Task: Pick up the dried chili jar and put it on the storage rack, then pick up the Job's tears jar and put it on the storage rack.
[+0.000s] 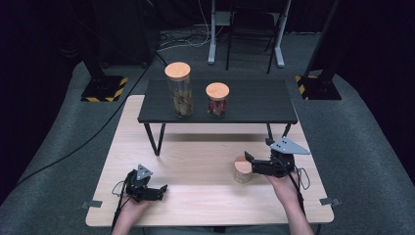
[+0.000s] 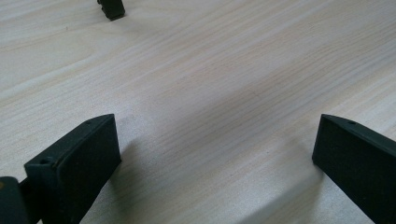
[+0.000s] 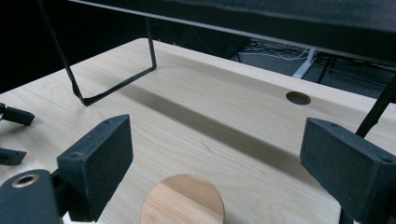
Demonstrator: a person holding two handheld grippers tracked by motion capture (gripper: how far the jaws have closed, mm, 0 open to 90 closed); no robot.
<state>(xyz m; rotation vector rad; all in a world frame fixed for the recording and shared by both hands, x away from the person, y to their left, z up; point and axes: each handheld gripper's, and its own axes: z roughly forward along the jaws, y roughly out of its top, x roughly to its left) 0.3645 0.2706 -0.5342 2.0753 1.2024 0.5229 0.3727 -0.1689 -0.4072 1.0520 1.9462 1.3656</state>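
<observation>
Wooden-lidded small jar (image 1: 242, 169) stands on the pale table (image 1: 195, 166), in front of the black shelf (image 1: 218, 100). Right gripper (image 1: 248, 157) hovers wide over it; lower squarely, straddle the lid, then squeeze.

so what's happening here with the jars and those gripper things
A person holds a hand-held gripper in each hand over a light wooden table. The right hand-held gripper hangs just above a small jar with a wooden lid, jaws open on either side of the lid and not touching it. The left hand-held gripper sits open over bare wood, holding nothing. Two taller jars, a tall jar and a shorter jar, stand on the dark raised shelf behind.
</observation>
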